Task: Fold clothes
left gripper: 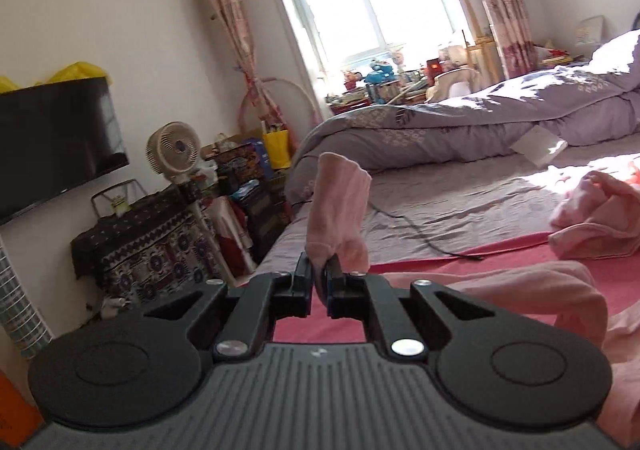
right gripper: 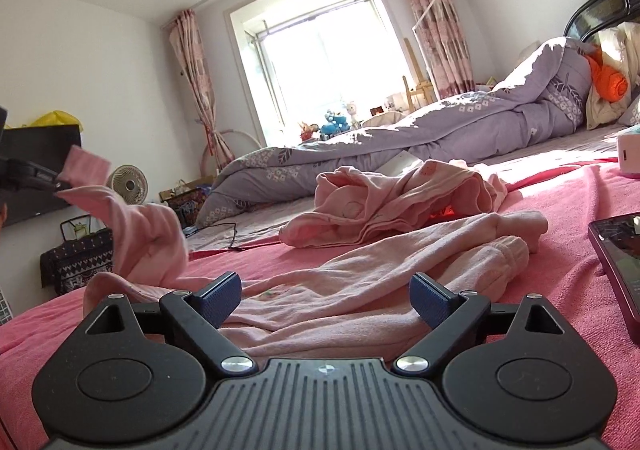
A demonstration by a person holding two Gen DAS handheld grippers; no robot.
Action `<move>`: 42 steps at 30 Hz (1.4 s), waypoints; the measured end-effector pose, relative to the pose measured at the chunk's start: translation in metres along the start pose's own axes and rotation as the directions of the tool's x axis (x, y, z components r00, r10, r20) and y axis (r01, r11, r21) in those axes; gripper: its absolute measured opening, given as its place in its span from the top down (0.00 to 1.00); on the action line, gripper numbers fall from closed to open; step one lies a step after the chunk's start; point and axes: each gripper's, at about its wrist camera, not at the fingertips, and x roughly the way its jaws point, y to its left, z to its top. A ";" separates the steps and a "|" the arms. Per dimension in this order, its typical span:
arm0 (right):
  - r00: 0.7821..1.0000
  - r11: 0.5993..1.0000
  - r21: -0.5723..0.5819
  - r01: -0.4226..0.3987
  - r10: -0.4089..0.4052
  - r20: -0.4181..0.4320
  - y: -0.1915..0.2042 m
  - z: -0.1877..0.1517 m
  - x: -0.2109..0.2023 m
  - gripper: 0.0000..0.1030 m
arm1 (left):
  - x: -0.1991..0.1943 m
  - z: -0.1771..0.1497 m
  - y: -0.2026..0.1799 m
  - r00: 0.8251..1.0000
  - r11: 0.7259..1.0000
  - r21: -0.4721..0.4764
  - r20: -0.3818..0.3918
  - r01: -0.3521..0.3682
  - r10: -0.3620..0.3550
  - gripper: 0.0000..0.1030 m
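A: What have the left tongs (left gripper: pixel 319 270) got?

B: They're clenched on a cuff of the pink garment (right gripper: pixel 360 286), lifted off the red blanket (right gripper: pixel 560 270). From the right wrist view they (right gripper: pixel 60 183) show far left of the garment, cuff raised.

A: And the right tongs (right gripper: pixel 326 298)?

B: Released, spread wide just above the garment's middle, gripping nothing.

A: Anything else near it?

B: A second pink bundle (right gripper: pixel 400 197) lies behind the garment, a purple quilt (right gripper: pixel 460 125) beyond that.
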 end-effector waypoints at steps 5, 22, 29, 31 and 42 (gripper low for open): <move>1.000 1.000 -0.006 0.001 -0.001 -0.027 0.001 0.001 0.005 0.10 | 0.029 -0.079 0.087 0.972 0.984 -0.079 -0.185 -0.162 0.145 0.93; 0.966 0.894 -0.399 -0.203 0.117 -0.230 0.119 0.011 -0.003 0.12 | 0.003 -0.060 0.138 0.996 0.949 -0.315 0.079 -0.001 0.027 0.84; 0.938 0.862 -0.447 -0.239 0.086 -0.335 0.165 -0.006 0.046 0.58 | 0.036 -0.120 0.131 0.992 0.952 -0.300 -0.127 -0.059 0.022 0.84; 0.936 0.885 -0.404 -0.232 0.090 -0.340 0.166 0.003 0.058 0.72 | 0.042 -0.141 0.135 0.986 0.940 -0.334 -0.164 -0.068 0.013 0.83; 0.918 0.915 -0.092 0.392 -0.396 -0.032 0.048 0.107 0.073 0.83 | 0.047 -0.171 0.135 0.981 0.936 -0.344 -0.191 -0.078 0.012 0.82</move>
